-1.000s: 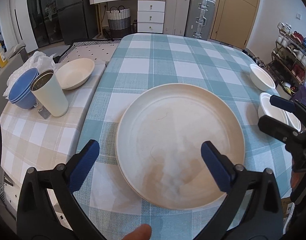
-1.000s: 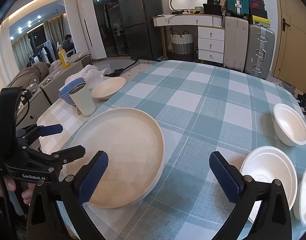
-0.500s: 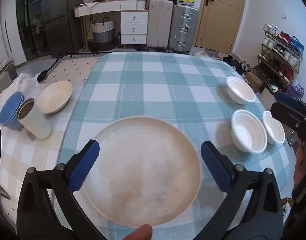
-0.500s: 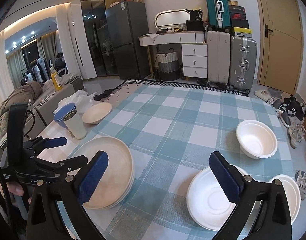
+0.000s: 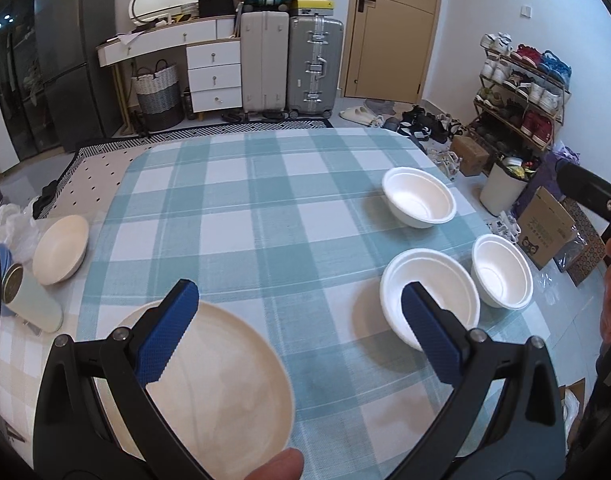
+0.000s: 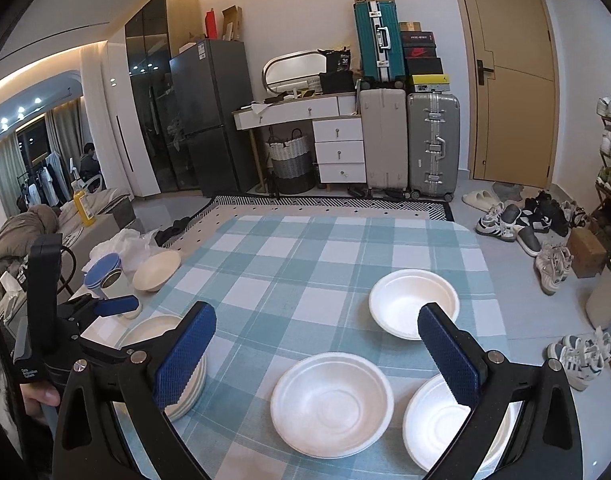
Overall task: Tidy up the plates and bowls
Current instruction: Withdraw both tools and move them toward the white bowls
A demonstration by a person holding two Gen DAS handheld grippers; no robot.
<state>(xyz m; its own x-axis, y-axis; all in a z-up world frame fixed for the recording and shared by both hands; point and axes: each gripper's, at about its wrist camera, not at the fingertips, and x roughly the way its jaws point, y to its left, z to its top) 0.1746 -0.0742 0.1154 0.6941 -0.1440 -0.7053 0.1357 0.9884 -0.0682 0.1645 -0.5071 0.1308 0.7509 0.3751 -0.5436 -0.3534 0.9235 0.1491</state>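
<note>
A stack of cream plates (image 5: 225, 384) lies at the near left of the checked table (image 5: 265, 216); it also shows in the right wrist view (image 6: 185, 384). Three white foam bowls stand on the right: a far one (image 5: 419, 202) (image 6: 411, 300), a near wide one (image 5: 429, 292) (image 6: 331, 402) and a smaller one at the edge (image 5: 501, 276) (image 6: 437, 420). My left gripper (image 5: 293, 332) is open and empty above the table's near edge. My right gripper (image 6: 317, 352) is open and empty above the near bowls.
A cream bowl (image 5: 59, 254), a pale cup (image 5: 29, 300) and blue bowls (image 6: 101, 270) sit on a side table at the left. Suitcases, drawers and a fridge stand behind the table. A shoe rack (image 5: 521, 92) and boxes are on the right.
Both grippers have pulled back and risen, so the plates and bowls look smaller and lower. The left view swung right, away from the plate stack. Both stayed open.
</note>
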